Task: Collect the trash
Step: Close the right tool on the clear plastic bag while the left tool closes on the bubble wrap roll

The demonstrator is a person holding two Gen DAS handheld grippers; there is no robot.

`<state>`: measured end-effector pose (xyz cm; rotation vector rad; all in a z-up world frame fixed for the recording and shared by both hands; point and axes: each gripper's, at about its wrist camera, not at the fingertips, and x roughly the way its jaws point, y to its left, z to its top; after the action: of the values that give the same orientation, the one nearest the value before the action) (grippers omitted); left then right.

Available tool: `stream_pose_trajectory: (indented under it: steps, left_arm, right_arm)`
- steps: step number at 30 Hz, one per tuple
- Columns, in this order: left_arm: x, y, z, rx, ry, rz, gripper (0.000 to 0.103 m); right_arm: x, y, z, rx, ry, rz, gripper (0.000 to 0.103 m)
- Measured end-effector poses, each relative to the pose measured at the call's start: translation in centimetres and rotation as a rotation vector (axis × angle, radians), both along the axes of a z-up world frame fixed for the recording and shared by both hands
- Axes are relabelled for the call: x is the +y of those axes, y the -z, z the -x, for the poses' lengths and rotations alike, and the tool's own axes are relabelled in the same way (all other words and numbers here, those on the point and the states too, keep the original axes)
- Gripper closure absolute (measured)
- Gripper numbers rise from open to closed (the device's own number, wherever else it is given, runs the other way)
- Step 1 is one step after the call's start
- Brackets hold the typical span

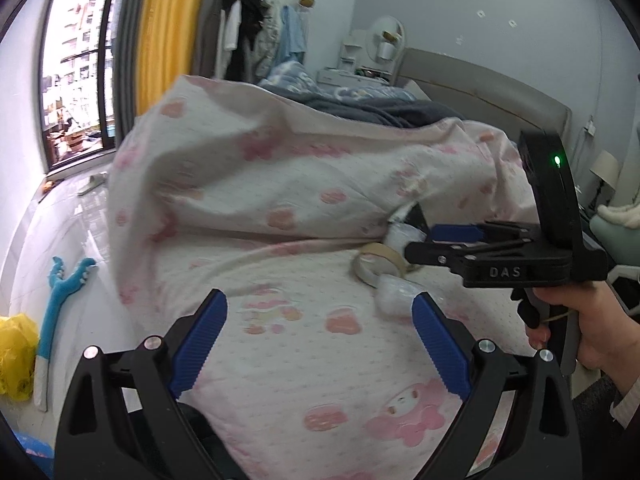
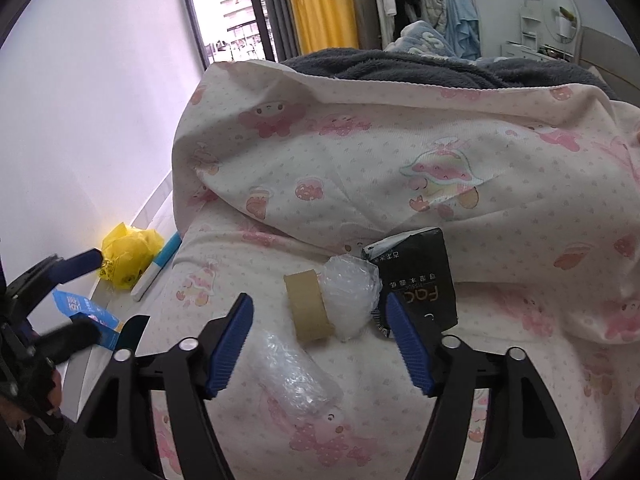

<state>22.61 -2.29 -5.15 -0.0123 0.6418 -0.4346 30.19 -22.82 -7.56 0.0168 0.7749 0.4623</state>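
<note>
On the pink-patterned bed sheet (image 2: 500,360) lie a brown tape roll (image 2: 308,308), a crumpled clear plastic wad (image 2: 352,300), a second clear plastic piece (image 2: 292,376) and a black tissue pack (image 2: 420,280). My right gripper (image 2: 320,344) is open just above the tape and plastic. It also shows in the left wrist view (image 1: 456,236), reaching over the tape roll (image 1: 380,266) and plastic (image 1: 396,296). My left gripper (image 1: 320,344) is open and empty over the sheet, left of the trash; it also shows in the right wrist view (image 2: 76,292).
A bunched pink duvet (image 1: 280,176) rises behind the trash, with a grey blanket (image 2: 400,66) beyond. On the floor left of the bed lie a yellow plastic bag (image 2: 128,254), a blue and white toy (image 1: 60,304) and a blue packet (image 2: 86,312).
</note>
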Motion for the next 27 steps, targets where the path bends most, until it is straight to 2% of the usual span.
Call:
stream_pose_trajectory:
  steps: [14,21,27]
  left_arm:
    - [-6.3,2.7,-1.1,0.051,0.121,-0.039,0.008]
    - [-8.4,3.8,-1.8,0.075,0.154,-0.033,0.008]
    - [-9.8,4.5,-2.2,0.089,0.169,-0.032,0.008]
  right_arm:
    - [-2.0,1.6,-3.0,0.044,0.010,-0.101,0.042]
    - [-1.4,1.9,-3.6,0.062,-0.021,-0.105,0.052]
    - [-1.7,2.4,-3.8,0.075,-0.031,-0.110,0.067]
